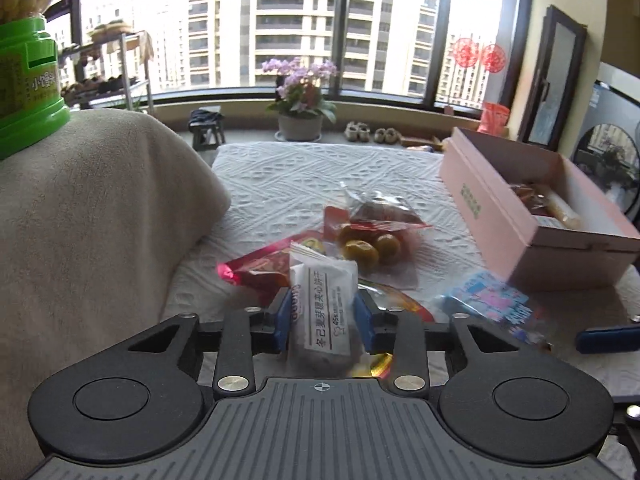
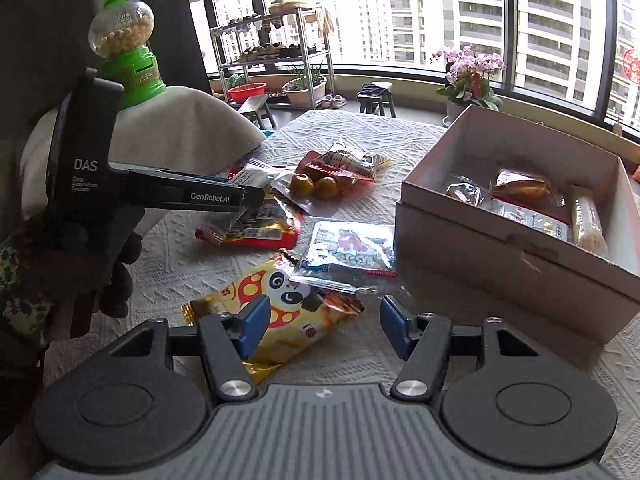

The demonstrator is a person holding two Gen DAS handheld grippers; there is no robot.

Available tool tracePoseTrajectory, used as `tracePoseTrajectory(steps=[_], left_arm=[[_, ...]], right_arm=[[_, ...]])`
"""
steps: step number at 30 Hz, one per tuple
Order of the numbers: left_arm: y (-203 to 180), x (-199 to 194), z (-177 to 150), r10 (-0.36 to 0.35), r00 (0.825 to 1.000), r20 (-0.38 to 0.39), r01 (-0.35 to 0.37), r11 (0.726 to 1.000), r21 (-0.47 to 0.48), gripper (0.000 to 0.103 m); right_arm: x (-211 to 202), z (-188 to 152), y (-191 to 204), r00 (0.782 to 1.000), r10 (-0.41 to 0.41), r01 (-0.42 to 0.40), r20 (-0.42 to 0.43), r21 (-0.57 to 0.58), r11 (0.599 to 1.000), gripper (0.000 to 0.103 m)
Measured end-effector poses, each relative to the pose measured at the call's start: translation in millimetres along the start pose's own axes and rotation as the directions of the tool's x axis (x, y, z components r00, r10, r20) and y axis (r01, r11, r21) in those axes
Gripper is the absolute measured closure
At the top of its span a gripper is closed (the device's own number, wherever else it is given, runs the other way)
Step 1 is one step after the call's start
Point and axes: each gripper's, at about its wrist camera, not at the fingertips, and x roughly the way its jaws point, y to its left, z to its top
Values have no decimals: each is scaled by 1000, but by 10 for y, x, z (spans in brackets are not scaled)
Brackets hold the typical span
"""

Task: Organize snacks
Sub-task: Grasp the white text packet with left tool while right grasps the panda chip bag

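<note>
A tall window looks out on apartment towers, and a pot of pink orchids (image 1: 300,88) stands on the floor by the sill. In front of it lies a white quilted cloth (image 1: 280,184) strewn with snacks. At the left a beige blanket (image 1: 100,208) is heaped up, and a green candy dispenser (image 2: 128,52) stands on top of it.

The left gripper (image 1: 323,316) has its blue pads against both sides of a white wrapped biscuit packet (image 1: 324,304), which stands on end between them; its top reaches past the fingertips and its lower end lies back toward the gripper body. Just beyond it lie a red packet (image 1: 260,264) and a clear bag of round orange-brown snacks (image 1: 372,240).

The right gripper (image 2: 322,326) is spread wide with nothing pinched. A yellow panda packet (image 2: 296,316) lies on the cloth under it; the left pad stands over the packet's left part, and the right pad is clear of it, over bare cloth. A blue-and-white packet (image 2: 348,252) overlaps the panda packet's far end.

To the right stands the open pink cardboard box (image 2: 480,232) with several wrapped snacks already inside.
</note>
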Motion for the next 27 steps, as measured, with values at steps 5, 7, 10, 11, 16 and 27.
tracePoseTrajectory(steps=[5,7,10,11,16,27], left_arm=[[15,-411,-246,-61,998,-12,61,998,-18,83],[26,-519,-336,-93,995,-29,91,995,-36,83],[6,-610,-431,-95,995,-37,94,995,-23,83],[2,-620,-447,-86,996,-39,85,996,-17,83],[16,-542,-438,-63,997,-37,63,998,-17,73],[25,-459,-345,-57,998,-10,57,998,-6,73]], right_arm=[[73,11,244,1000,10,-9,22,-43,999,42],[134,42,318,1000,21,-20,22,-38,999,42],[239,50,406,1000,3,-2,18,-47,999,42],[260,42,428,1000,-20,21,19,-59,998,42],[147,-86,361,992,-124,124,11,-91,988,38],[-224,-304,-163,991,-130,131,-22,128,983,37]])
